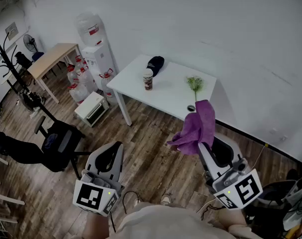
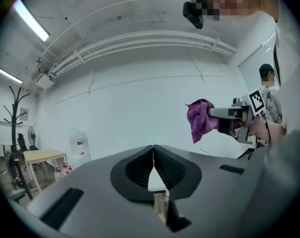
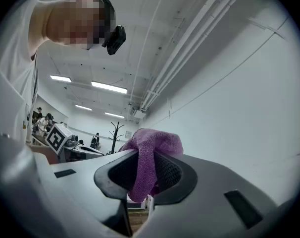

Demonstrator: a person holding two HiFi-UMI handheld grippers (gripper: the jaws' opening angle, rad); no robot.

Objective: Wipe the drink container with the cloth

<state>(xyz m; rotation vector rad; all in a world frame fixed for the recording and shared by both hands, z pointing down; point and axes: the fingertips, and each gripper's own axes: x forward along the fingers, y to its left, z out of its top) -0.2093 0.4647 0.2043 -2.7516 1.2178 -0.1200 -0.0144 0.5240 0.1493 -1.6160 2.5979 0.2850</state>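
Showing illegibly small markings, drink container (image 1: 148, 79) stands on table (image 1: 168, 94)

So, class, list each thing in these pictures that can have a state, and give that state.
left gripper: shut, empty.
right gripper: shut on the purple cloth.
purple cloth: bunched, hanging from the jaws.
drink container: upright on the white table, untouched.
cap: lying on the table.
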